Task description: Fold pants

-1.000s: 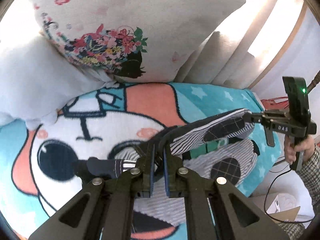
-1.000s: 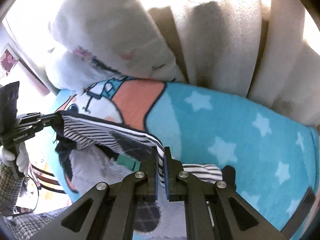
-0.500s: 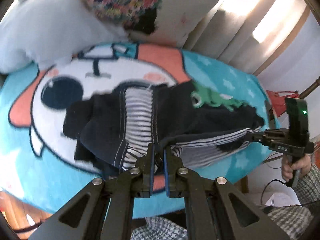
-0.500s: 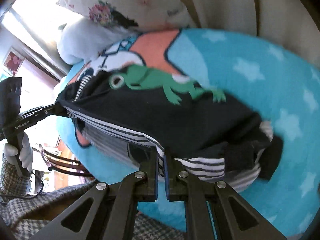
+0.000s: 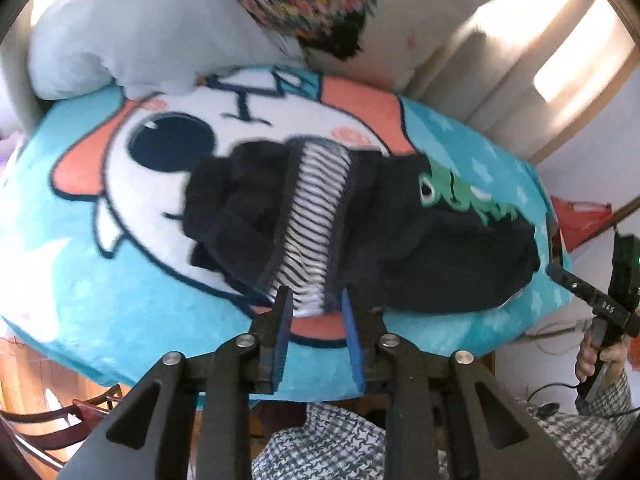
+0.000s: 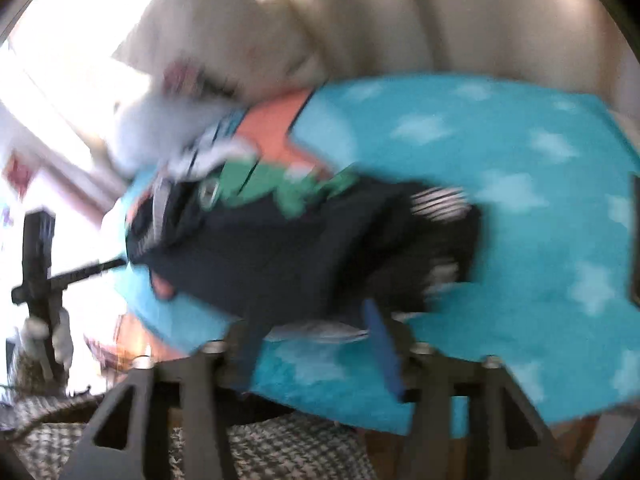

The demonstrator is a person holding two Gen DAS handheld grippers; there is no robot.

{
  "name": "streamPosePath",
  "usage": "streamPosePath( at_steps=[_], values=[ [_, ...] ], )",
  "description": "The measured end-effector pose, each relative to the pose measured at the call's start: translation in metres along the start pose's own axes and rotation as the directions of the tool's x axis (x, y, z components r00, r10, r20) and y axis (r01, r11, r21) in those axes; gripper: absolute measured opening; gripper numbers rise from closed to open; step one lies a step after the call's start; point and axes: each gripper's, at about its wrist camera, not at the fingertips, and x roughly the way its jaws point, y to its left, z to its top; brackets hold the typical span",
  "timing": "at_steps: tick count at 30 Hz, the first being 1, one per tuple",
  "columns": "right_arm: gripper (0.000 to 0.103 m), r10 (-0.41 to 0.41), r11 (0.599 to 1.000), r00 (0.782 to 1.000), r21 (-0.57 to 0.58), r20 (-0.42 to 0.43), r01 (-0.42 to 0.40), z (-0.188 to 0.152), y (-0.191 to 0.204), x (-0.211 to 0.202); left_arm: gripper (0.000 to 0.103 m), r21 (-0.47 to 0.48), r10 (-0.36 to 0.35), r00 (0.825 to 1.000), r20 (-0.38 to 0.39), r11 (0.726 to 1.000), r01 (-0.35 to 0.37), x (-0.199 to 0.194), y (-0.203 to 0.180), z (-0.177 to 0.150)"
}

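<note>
The dark pants (image 5: 400,248) with a green frog print (image 5: 452,192) and a striped inner band (image 5: 316,220) lie bunched on the blue cartoon blanket (image 5: 120,288). My left gripper (image 5: 314,300) is open, its jaws on either side of the striped band's near edge. In the blurred right wrist view, the pants (image 6: 288,256) lie on the blanket (image 6: 540,240), and my right gripper (image 6: 310,316) is open at their near edge. The right gripper (image 5: 560,278) also shows in the left wrist view by the pants' right end.
A white floral pillow (image 5: 360,12) and a pale pillow (image 5: 132,36) lie at the back of the blanket. Cream curtains (image 6: 440,20) hang behind. A dark chair (image 5: 60,416) stands low left. A checked garment (image 5: 340,452) is below the grippers.
Both grippers lowered the pants onto the blanket and opened, letting go of the fabric. The pants now lie flat instead of stretched between the grippers.
</note>
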Motion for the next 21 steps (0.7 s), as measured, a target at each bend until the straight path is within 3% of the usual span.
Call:
streamPosePath(
  at_steps=[4, 8, 11, 15, 18, 20, 21],
  values=[
    [0.065, -0.03, 0.978, 0.997, 0.206, 0.074, 0.015, 0.004, -0.057, -0.016, 0.026, -0.066, -0.053, 0.998, 0.046, 0.996, 0.056, -0.013, 0.006, 0.011],
    [0.065, 0.029, 0.929, 0.995, 0.364, 0.098, -0.063, 0.011, -0.095, 0.008, 0.027, -0.084, -0.091, 0.995, 0.045, 0.992, 0.095, -0.008, -0.004, 0.025],
    [0.065, -0.015, 0.925, 0.995, 0.378, 0.097, -0.023, 0.012, -0.088, 0.009, 0.028, -0.044, -0.074, 0.996, 0.04, 0.996, 0.076, -0.002, -0.017, 0.031],
    [0.063, -0.047, 0.971, 0.99, 0.238, 0.134, 0.014, 0.014, -0.054, -0.008, 0.031, -0.019, -0.066, 0.997, 0.025, 0.998, 0.067, 0.012, -0.022, 0.036],
    [0.046, -0.062, 0.984, 0.996, 0.17, 0.07, 0.049, 0.017, -0.039, 0.013, 0.031, -0.014, -0.021, 1.0, 0.013, 1.0, 0.021, 0.032, -0.018, 0.044],
    [0.012, -0.119, 0.983, 0.993, 0.143, 0.008, 0.117, 0.019, -0.032, 0.034, 0.031, -0.021, 0.007, 1.0, 0.006, 1.0, -0.007, 0.045, -0.014, 0.049],
    [0.006, -0.129, 0.982, 0.992, 0.137, -0.011, 0.13, 0.02, -0.03, 0.041, 0.031, -0.029, 0.019, 1.0, 0.0, 0.999, -0.019, 0.051, -0.012, 0.051]
  ],
)
